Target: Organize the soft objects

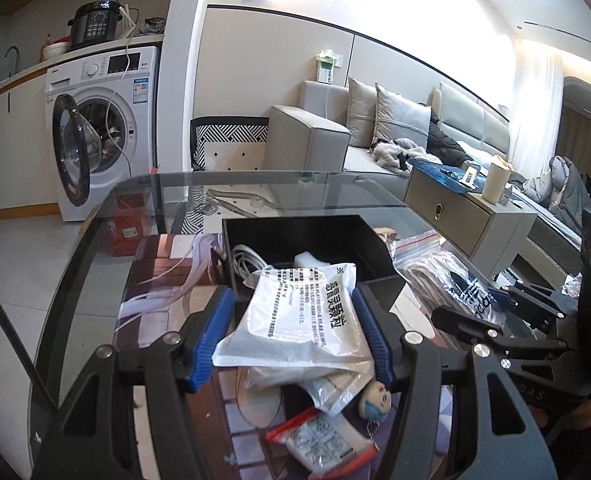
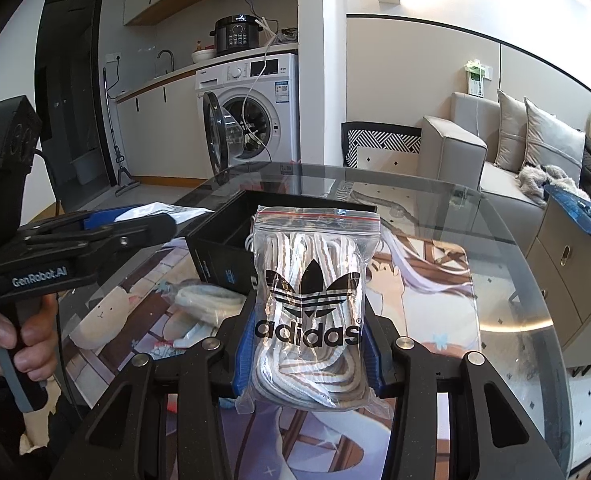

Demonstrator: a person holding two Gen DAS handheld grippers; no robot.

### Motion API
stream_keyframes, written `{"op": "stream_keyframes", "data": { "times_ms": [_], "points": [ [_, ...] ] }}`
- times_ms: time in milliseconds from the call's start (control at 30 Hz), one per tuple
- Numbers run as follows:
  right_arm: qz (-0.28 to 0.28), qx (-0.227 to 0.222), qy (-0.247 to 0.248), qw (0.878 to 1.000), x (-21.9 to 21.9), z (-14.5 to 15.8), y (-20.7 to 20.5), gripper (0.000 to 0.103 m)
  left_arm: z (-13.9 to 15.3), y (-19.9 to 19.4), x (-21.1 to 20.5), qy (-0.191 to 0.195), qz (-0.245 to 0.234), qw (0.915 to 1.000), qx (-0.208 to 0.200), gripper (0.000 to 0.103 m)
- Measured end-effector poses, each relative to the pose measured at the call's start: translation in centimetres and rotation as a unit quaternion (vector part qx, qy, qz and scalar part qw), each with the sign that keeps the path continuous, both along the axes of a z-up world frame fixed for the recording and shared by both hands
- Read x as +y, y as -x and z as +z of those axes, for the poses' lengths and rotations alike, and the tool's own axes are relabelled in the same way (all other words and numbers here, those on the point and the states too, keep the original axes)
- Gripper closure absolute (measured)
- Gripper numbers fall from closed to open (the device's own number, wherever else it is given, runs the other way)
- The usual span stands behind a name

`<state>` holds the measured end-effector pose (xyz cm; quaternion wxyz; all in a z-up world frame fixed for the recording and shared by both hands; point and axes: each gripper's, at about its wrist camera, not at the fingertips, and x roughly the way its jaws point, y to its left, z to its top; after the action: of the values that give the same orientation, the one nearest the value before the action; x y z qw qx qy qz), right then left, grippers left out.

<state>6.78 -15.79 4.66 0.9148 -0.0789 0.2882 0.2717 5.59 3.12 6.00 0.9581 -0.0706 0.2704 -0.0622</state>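
My left gripper [image 1: 293,308] is shut on a white printed pouch [image 1: 299,320] and holds it over the near edge of the black box [image 1: 295,236]. The box holds a white cable coil [image 1: 247,258] and a white packet. My right gripper [image 2: 307,320] is shut on a clear zip bag of striped laces with an Adidas logo [image 2: 311,304], held just in front of the black box [image 2: 215,256]. That bag also shows in the left wrist view [image 1: 439,276]. The left gripper shows at the left of the right wrist view [image 2: 135,220].
On the glass table [image 1: 95,264] lie a small doll charm [image 1: 377,398], a red-topped zip bag [image 1: 323,436] and more white pouches [image 1: 335,388]. A bagged white cord [image 2: 207,300] lies left of the box. A washing machine [image 1: 103,128], sofa and side cabinet [image 1: 455,212] stand beyond.
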Motion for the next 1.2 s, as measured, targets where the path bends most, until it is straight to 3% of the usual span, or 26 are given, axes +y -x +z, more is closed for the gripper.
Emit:
{"op": "stream_keyframes", "data": {
  "times_ms": [400,833,1200],
  "points": [
    [-0.010,0.029,0.002,1.000,1.5,1.2,-3.7,0.059,0.1,-3.4,0.8,0.023,0.027,0.9994,0.000,0.042],
    [-0.016,0.060,0.035,0.997,4.4,0.6,-7.4,0.059,-0.8,-6.5,0.8,0.009,0.046,0.9988,0.016,0.042],
    [-0.003,0.071,0.031,0.997,5.8,0.3,-10.2,0.059,-1.5,-8.1,0.7,0.011,0.048,0.9984,0.026,0.042]
  ]
}}
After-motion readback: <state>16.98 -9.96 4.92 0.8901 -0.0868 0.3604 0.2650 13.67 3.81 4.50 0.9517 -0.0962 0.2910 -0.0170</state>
